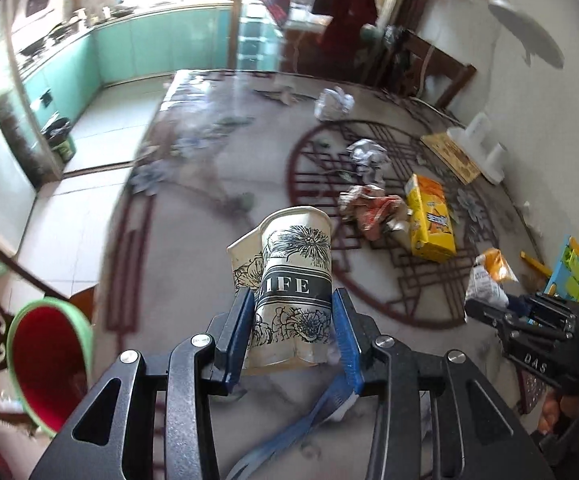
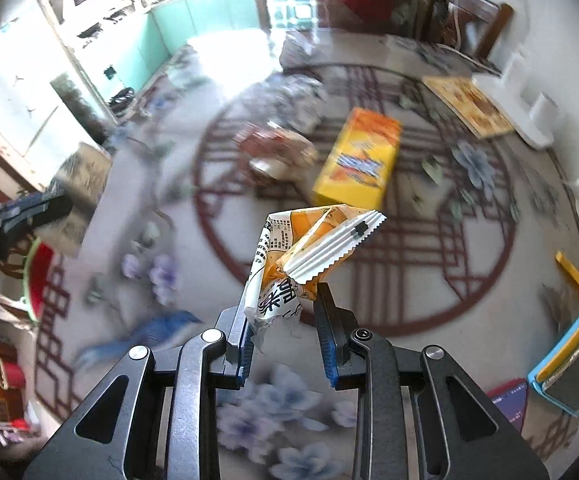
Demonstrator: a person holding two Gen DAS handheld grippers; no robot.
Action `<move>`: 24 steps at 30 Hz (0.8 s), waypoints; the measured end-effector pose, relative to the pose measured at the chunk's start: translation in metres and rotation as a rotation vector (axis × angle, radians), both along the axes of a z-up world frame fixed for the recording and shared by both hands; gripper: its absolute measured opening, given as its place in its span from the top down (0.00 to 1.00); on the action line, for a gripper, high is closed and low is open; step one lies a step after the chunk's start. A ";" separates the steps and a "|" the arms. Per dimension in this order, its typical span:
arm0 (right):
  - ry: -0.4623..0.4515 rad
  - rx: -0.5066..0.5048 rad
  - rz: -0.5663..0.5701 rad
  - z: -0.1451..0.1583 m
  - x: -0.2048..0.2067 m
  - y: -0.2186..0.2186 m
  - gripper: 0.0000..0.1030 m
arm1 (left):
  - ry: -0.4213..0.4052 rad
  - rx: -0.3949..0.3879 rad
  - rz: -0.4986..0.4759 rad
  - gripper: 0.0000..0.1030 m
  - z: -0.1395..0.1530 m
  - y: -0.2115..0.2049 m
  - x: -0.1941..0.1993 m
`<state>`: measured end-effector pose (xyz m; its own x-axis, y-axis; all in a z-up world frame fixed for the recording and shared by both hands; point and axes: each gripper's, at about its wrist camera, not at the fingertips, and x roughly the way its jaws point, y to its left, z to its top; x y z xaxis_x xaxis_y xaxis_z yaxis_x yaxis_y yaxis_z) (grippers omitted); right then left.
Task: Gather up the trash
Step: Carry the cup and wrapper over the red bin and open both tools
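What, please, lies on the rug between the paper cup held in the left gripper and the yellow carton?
In the left wrist view, a crumpled red-and-orange wrapper lies between the flower-printed paper cup and the yellow carton, close against the carton.

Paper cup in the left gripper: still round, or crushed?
Crushed. The paper cup is squeezed between the left gripper pads, its side folded into a crease and its rim bent out of round.

Black gripper (image 1: 294, 332) frame, blue pads (image 1: 236, 340), silver screws (image 1: 202, 340)
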<state>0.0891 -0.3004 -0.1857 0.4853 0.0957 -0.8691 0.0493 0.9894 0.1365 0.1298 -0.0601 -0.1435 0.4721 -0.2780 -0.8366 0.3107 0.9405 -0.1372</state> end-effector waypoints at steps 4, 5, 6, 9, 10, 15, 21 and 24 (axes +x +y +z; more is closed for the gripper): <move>-0.014 -0.007 0.046 0.005 0.010 0.028 0.74 | -0.008 -0.012 0.058 0.63 0.005 0.037 -0.011; -0.015 -0.006 0.055 0.006 0.013 0.033 0.74 | -0.010 -0.014 0.072 0.63 0.006 0.046 -0.013; -0.018 -0.004 0.065 0.007 0.014 0.039 0.74 | -0.012 -0.016 0.085 0.63 0.007 0.055 -0.014; -0.026 -0.010 0.092 0.011 0.018 0.059 0.74 | -0.014 -0.025 0.112 0.63 0.008 0.075 -0.017; -0.026 -0.012 0.103 0.011 0.020 0.066 0.74 | -0.016 -0.027 0.117 0.63 0.008 0.080 -0.017; -0.026 -0.029 0.133 0.015 0.027 0.090 0.74 | -0.031 -0.040 0.152 0.63 0.012 0.105 -0.021; -0.039 -0.044 0.163 0.022 0.031 0.116 0.74 | -0.027 -0.049 0.193 0.63 0.010 0.133 -0.022; -0.043 -0.048 0.177 0.024 0.034 0.129 0.74 | -0.027 -0.051 0.209 0.63 0.010 0.146 -0.022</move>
<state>0.1227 -0.1718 -0.1615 0.5016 0.1418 -0.8534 -0.1306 0.9876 0.0873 0.1082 0.0856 -0.1339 0.5463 -0.2137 -0.8099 0.1140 0.9769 -0.1809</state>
